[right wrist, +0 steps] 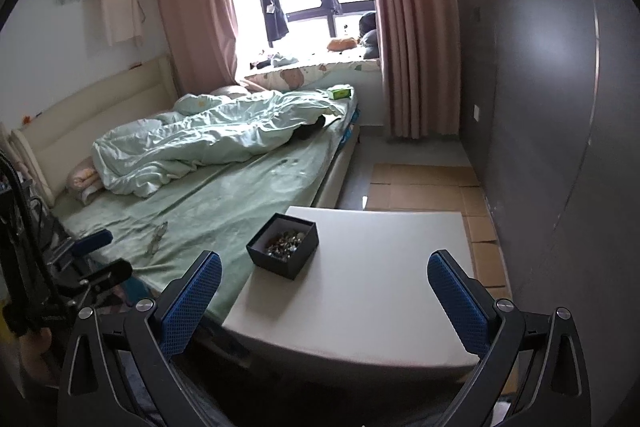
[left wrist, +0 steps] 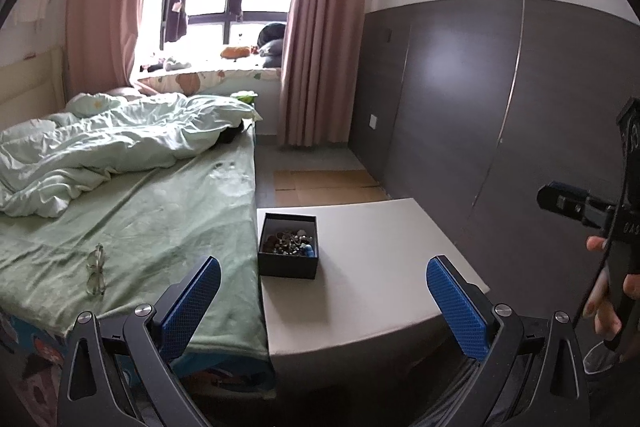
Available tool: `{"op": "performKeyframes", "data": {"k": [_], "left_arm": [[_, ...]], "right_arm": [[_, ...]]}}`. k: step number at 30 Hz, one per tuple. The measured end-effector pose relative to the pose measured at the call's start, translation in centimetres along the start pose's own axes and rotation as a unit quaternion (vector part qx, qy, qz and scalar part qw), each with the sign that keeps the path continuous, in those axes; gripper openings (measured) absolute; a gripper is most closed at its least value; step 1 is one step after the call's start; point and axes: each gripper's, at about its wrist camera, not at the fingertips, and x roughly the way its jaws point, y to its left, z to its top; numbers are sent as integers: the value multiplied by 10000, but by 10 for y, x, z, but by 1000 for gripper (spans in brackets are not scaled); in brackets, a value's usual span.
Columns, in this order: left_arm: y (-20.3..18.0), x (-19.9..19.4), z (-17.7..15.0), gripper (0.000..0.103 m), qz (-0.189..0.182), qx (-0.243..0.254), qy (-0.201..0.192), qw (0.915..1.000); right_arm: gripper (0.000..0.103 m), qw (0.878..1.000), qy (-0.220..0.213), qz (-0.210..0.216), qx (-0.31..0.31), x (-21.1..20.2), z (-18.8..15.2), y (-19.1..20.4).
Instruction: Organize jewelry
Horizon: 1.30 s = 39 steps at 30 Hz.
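A small black open box [left wrist: 288, 246] full of mixed jewelry stands on a white table [left wrist: 372, 275] beside the bed; it also shows in the right wrist view [right wrist: 283, 245]. A pale beaded piece [left wrist: 96, 269] lies on the green sheet, seen too in the right wrist view [right wrist: 157, 236]. My left gripper [left wrist: 323, 277] is open and empty, held back above the table's near edge. My right gripper [right wrist: 325, 274] is open and empty, above the table [right wrist: 376, 275], with the box ahead to its left.
A bed with a green sheet [left wrist: 160, 219] and a rumpled duvet [left wrist: 120, 139] lies left of the table. A dark panelled wall [left wrist: 480, 115] runs along the right. Cardboard sheets [right wrist: 424, 187] cover the floor beyond the table. Pink curtains [left wrist: 316, 35] frame the window.
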Motion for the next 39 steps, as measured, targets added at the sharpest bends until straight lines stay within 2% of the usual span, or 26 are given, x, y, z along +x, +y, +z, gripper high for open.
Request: {"op": "performKeyframes", "data": {"k": [8, 17, 39], "left_arm": [[-6, -33, -27, 103, -103, -192, -223, 9995], [-7, -61, -52, 103, 14, -280, -474, 9985], [-2, -67, -60, 103, 206, -225, -482, 9984]], "right_arm": [[103, 9997, -135, -66, 174, -36, -43, 4], [103, 9998, -153, -96, 129, -61, -80, 13], [103, 9993, -153, -176, 277, -64, -94, 4]]}}
